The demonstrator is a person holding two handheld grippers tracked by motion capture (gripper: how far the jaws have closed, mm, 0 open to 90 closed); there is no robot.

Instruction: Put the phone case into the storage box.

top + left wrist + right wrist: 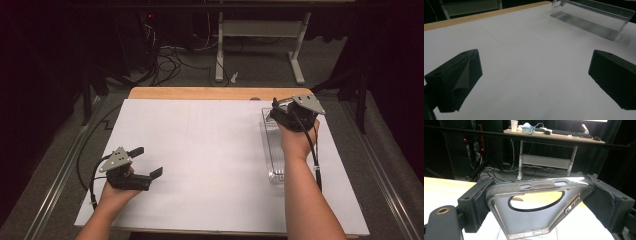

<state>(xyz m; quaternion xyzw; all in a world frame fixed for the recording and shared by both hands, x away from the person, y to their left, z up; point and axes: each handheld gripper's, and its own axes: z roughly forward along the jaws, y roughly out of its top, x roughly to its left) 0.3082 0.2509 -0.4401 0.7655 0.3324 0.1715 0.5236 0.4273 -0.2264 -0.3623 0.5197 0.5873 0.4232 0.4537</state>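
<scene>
Your left gripper (141,162) sits low over the near left part of the white sheet (200,150) that covers the wooden table (200,93), and its jaws are spread wide with nothing between them; in the left gripper view the two black jaws stand far apart over bare white paper. Your right gripper (280,111) is up at the far right of the sheet, over the far end of a long clear plastic tray (274,150) that lies lengthwise along the right side, running from near the wooden edge back toward you. Your right forearm (305,195) crosses the near end of that tray. In the right gripper view your jaws are clamped on a clear phone case (536,207), one padded jaw pressing each long side, so the case spans the gap and is tilted with its round camera opening facing the lens and its button cutouts along the upper edge. The left gripper view shows the same tray (596,22) far off at the upper right, resting on the sheet well apart from your left gripper. Beyond the table stand a white desk frame (260,35) and loose cables (170,60) on the floor.
</scene>
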